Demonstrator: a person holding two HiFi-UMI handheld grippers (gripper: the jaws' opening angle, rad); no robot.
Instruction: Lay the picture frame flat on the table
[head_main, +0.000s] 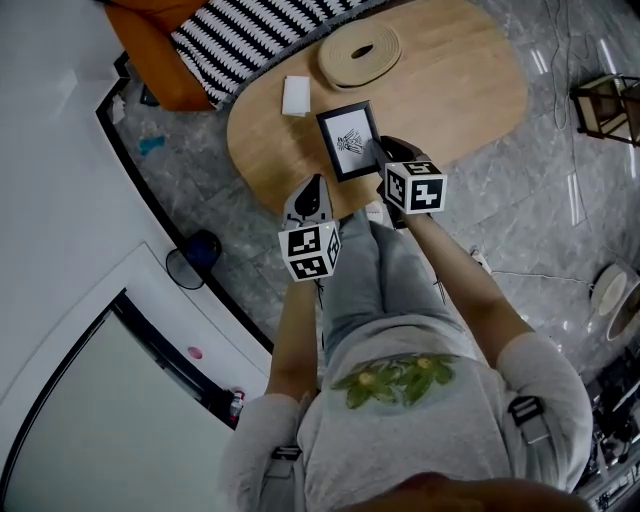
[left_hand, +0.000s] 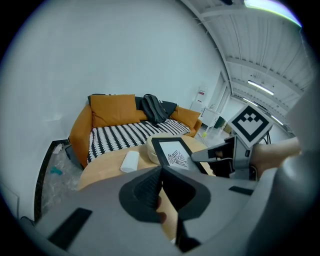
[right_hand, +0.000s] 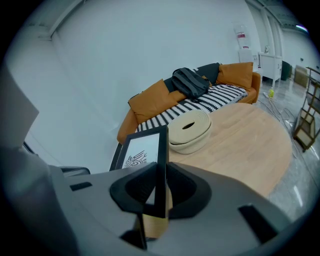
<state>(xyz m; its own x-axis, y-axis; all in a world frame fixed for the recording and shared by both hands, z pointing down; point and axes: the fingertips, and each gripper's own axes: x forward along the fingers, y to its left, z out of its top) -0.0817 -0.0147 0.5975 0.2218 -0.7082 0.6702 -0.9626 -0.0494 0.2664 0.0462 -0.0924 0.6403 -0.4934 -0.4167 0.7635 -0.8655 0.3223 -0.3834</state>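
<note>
One black-bordered picture frame (head_main: 349, 140) with white, ink-marked face.

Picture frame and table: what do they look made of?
The picture frame has a black, matte border, painted wood or plastic; which, I cannot tell. The table looks like light wood or veneer, smooth satin finish, with grain lines running along its top.

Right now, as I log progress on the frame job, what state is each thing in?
Picture frame: gripped by its edge, tilted, not yet flat on the table.
Right claw: shut on the picture frame.
Left claw: shut, empty.
Round basket: lid on, standing on the table.
White roll: lying on the table.
</note>
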